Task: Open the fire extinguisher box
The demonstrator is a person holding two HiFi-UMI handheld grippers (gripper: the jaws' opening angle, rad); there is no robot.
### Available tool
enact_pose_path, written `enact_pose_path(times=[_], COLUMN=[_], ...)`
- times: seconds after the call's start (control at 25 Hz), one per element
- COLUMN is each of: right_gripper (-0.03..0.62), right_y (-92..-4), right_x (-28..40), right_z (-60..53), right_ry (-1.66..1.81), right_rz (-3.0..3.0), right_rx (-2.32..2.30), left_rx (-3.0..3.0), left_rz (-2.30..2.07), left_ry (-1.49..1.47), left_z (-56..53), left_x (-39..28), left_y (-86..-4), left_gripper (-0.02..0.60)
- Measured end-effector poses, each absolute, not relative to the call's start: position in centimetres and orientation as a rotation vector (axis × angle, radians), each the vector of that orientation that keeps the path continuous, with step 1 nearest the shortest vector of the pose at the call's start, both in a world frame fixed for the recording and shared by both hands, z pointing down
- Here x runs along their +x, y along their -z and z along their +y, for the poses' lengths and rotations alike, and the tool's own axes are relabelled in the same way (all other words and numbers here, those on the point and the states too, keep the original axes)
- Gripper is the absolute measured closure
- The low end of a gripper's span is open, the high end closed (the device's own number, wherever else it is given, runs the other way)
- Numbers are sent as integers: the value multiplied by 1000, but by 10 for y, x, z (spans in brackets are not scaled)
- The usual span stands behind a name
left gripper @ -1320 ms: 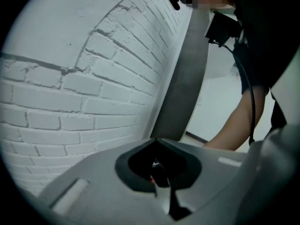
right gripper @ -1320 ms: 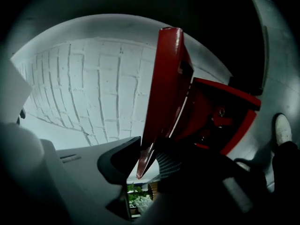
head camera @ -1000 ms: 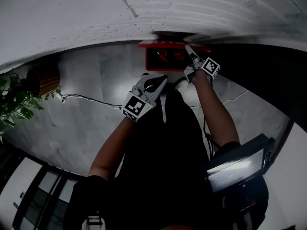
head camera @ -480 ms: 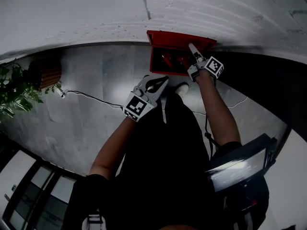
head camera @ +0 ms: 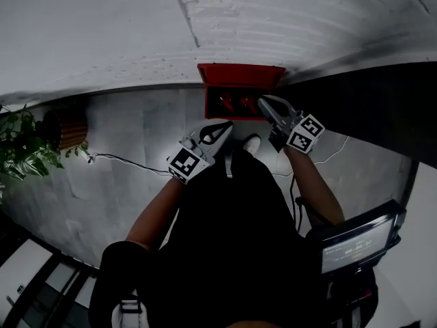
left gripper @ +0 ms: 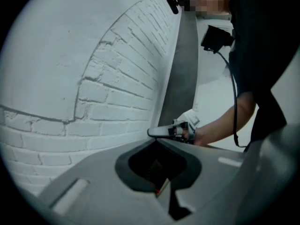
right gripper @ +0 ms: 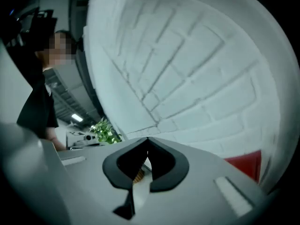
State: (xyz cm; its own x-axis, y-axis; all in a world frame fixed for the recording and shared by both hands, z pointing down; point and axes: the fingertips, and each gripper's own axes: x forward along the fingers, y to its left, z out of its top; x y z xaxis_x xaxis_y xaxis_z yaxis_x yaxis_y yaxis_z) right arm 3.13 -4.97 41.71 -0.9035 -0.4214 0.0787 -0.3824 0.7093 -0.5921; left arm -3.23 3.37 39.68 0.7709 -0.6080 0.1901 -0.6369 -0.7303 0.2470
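Observation:
The red fire extinguisher box (head camera: 240,91) stands on the floor against the white brick wall (head camera: 273,19). Red extinguishers show in its dark face; I cannot tell whether its door is open. My right gripper (head camera: 262,100) hovers just in front of the box's right part, shut with nothing between its jaws. In the right gripper view its tips (right gripper: 147,139) meet, with a corner of the box (right gripper: 243,165) at the lower right. My left gripper (head camera: 226,126) hangs lower, in front of the box and apart from it, shut and empty (left gripper: 157,140). From there the right gripper (left gripper: 152,132) shows ahead.
A potted plant (head camera: 24,149) and a wooden bin (head camera: 68,123) stand at the left. A cable (head camera: 130,142) runs over the grey floor. A white shoe (head camera: 251,144) is under the grippers. A screen device (head camera: 358,241) hangs at the lower right, below a dark wall section (head camera: 369,108).
The right gripper has drawn back from the box's upper right part and turned, and its jaws have shut. The left gripper has hardly moved. The head view has shifted slightly.

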Motion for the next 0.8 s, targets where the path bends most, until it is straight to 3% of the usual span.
enact_pose_path(times=[0.4,0.8], right_gripper=[585,585], right_y=[-271,-258], right_x=[28,25], right_z=[22,42], right_ry=[224,89], right_rz=[3132,3125], right_rx=[-523,-539], left_rx=[2740,2808], left_rz=[-880,-942], left_ry=[-6,27], left_z=[49,42], left_x=[-9,-7], left_y=[-297,-265], left_gripper=[583,583])
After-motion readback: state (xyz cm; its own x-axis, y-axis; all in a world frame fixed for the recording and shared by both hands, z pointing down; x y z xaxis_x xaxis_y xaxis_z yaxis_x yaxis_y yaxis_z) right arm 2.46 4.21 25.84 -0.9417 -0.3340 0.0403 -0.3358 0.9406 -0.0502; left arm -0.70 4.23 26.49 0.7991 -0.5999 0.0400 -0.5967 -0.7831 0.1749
